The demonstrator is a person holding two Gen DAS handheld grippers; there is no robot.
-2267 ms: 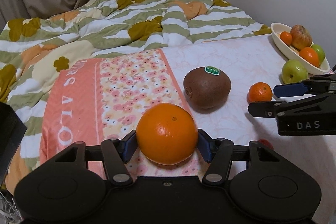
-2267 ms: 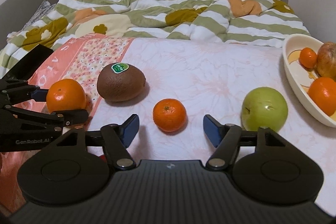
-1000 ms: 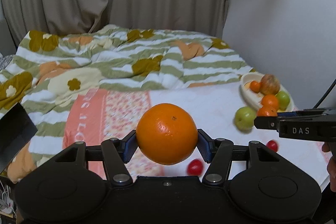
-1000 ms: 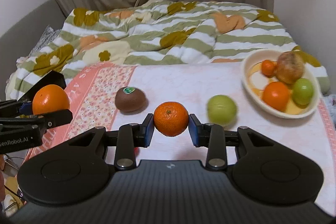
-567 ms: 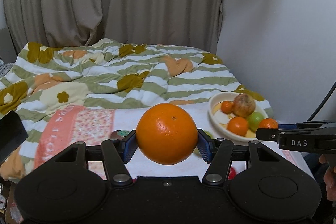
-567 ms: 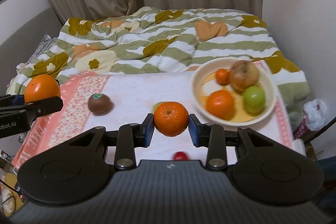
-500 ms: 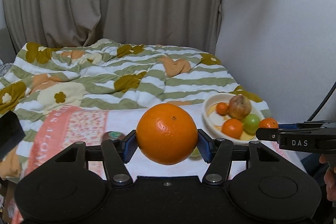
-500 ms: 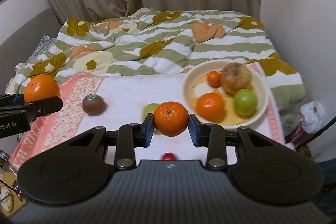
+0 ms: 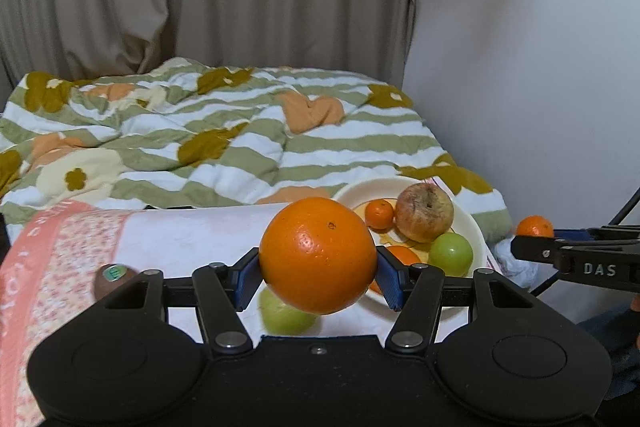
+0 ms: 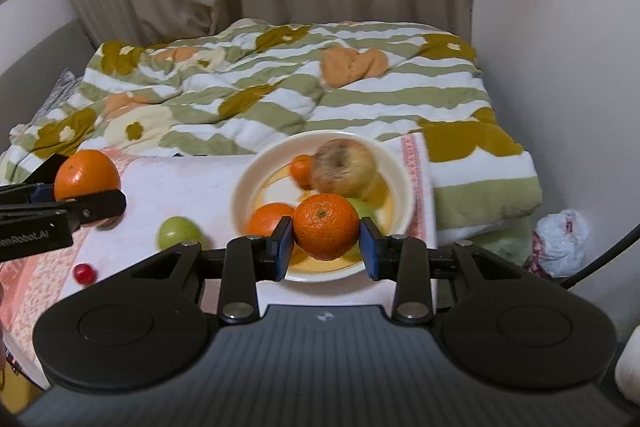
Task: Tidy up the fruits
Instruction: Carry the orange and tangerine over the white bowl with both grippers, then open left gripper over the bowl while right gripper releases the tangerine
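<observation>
Both grippers are clamped on fruit: the left gripper pinches a large orange, the right gripper a mandarin. At the mandarin's twelve o'clock lies the fruit bowl; a green apple sits at nine o'clock on the white cloth.

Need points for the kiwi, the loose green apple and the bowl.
kiwi [image 9: 114, 275]: left wrist view, on its sticker end.
loose green apple [image 10: 178, 231]: right wrist view, middle of its top face.
bowl [image 10: 256, 183]: right wrist view, bare left rim.
</observation>
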